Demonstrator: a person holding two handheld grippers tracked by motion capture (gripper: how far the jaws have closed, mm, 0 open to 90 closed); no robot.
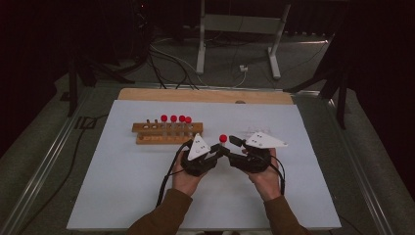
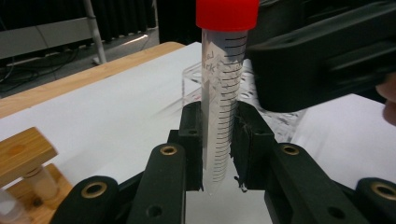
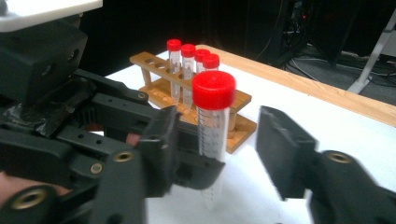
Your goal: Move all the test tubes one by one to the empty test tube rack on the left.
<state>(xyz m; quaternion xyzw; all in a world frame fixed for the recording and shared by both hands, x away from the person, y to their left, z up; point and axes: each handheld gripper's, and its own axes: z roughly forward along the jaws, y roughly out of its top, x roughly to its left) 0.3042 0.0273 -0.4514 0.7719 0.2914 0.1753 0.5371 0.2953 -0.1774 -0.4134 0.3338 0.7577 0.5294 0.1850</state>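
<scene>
Near the middle of the white tabletop (image 1: 122,196), both hands meet, forearms coming from the near edge. The left gripper (image 2: 218,154) has its fingers clamped on an upright red-capped tube (image 2: 223,102). The right gripper (image 3: 219,154) stands around the tube, fingers apart, not pressing. Black graduation lines show; the print is unreadable. The wooden rack (image 1: 166,134) stands just behind, toward the far-left corner.

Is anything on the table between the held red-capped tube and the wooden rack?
Nothing visible. The left gripper clamps the tube upright, the right gripper stands open around it, and only bare white table lies toward the rack.
</scene>
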